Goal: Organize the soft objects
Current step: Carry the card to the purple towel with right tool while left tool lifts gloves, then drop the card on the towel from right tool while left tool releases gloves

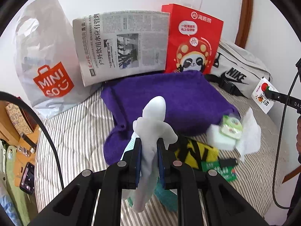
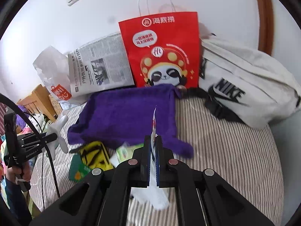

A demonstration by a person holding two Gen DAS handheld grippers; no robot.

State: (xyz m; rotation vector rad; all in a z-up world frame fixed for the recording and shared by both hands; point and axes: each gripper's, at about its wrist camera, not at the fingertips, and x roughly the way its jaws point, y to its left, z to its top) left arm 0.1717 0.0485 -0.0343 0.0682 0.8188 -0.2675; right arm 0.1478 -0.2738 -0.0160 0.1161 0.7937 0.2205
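My left gripper [image 1: 149, 145] is shut on a pale grey-white soft toy [image 1: 153, 116], held above the striped bed; it also shows in the right wrist view [image 2: 58, 130]. My right gripper [image 2: 154, 141] is shut on a thin white snack packet [image 2: 153, 126], seen edge-on; the same packet shows in the left wrist view [image 1: 264, 94]. A purple towel [image 1: 165, 101] lies spread on the bed in front of both grippers. A yellow-and-black soft item [image 1: 195, 152], a tissue pack [image 1: 230, 127] and a green card [image 1: 220, 171] lie by its near edge.
Against the wall stand a white Miniso plastic bag [image 1: 45, 62], a folded newspaper [image 1: 122, 45], a red paper bag [image 1: 191, 41] and a white Nike bag [image 2: 244, 86]. A wooden bedside table [image 1: 15, 131] with a phone is at the left.
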